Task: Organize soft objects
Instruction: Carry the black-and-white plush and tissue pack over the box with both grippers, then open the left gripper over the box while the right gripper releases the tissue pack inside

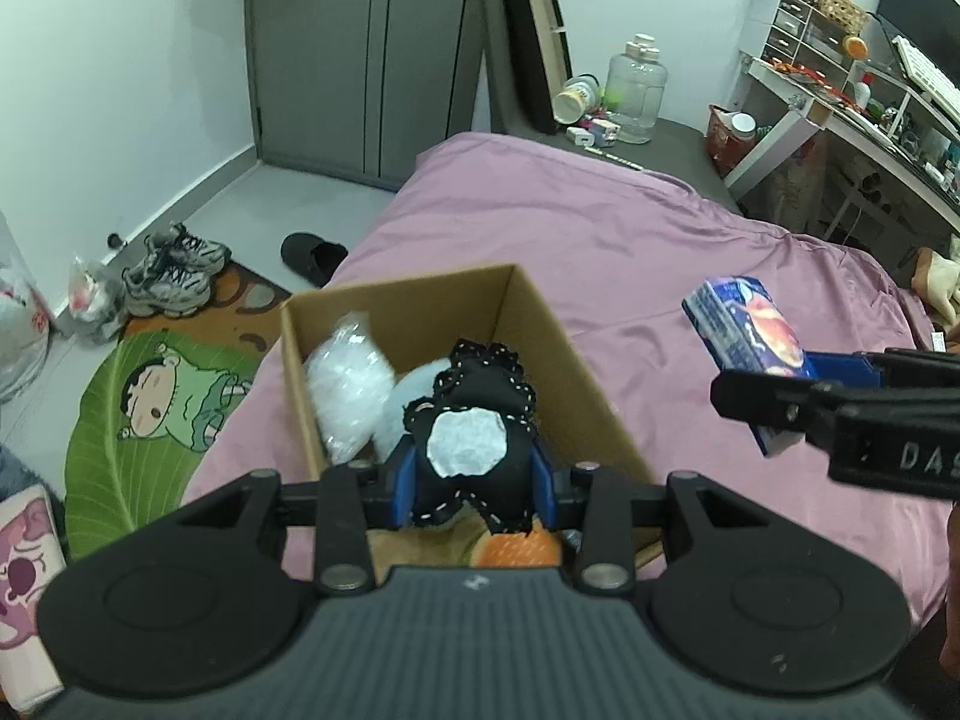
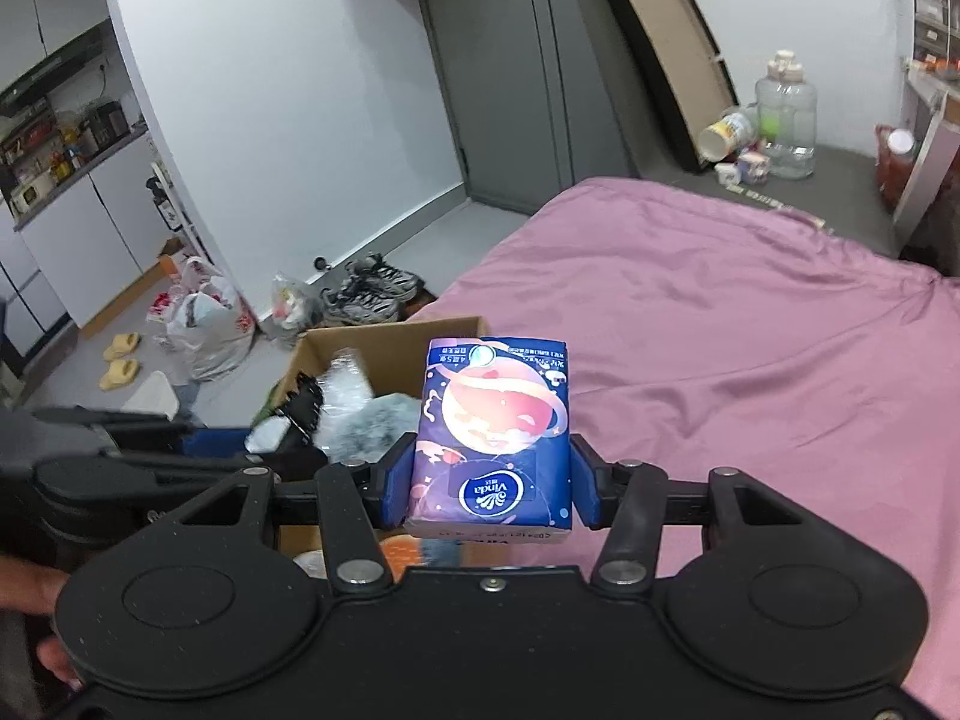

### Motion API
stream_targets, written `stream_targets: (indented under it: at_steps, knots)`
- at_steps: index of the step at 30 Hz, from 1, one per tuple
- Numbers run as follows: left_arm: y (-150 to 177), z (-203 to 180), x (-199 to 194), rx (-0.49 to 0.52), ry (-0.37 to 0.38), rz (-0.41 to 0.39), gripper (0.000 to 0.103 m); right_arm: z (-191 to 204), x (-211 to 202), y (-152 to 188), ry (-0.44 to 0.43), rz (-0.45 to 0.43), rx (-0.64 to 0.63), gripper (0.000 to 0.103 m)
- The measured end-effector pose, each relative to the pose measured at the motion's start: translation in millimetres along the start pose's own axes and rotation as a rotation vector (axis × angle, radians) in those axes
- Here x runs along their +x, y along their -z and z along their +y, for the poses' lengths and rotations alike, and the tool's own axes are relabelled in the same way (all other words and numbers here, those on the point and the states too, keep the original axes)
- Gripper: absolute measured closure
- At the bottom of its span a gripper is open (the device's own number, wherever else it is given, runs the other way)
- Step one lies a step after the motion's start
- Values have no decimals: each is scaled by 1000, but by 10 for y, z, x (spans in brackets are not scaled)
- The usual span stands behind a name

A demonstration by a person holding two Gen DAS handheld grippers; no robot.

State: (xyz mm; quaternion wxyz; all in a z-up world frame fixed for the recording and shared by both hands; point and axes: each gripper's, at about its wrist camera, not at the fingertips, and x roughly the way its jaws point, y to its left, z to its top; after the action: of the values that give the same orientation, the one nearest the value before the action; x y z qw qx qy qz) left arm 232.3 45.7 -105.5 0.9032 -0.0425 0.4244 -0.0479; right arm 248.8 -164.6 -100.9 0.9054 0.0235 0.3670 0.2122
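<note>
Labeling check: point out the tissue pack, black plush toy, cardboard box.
tissue pack (image 2: pixel 492 438), right wrist view, front face.
black plush toy (image 1: pixel 474 420), left wrist view, body.
cardboard box (image 1: pixel 540 324), left wrist view, right wall.

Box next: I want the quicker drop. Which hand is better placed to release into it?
Left. Its tongs hold the black toy right over the box. The right tongs hold the tissue pack off to the side, above the bed.

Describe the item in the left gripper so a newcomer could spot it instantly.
On the pink bed sits an open cardboard box. Over its near end, the left gripper clamps a black plush. Unlike the white and pale-blue items beside it, it has white stitching and a white oval patch.
</note>
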Motion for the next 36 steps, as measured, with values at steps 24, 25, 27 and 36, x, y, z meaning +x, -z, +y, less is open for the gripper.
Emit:
stream_targets:
  at_steps: [24, 25, 27, 36]
  knots:
    - [186, 305, 160, -69, 27, 3, 43, 334, 588, -133, -7, 77, -79, 52]
    - [184, 309, 140, -74, 28, -1, 43, 334, 612, -157, -5, 78, -83, 52]
    - [178, 321, 81, -88, 23, -17, 39, 335, 660, -201, -7, 80, -83, 52]
    - [164, 441, -171, -158, -25, -74, 33, 388, 955, -371, -47, 124, -80, 52]
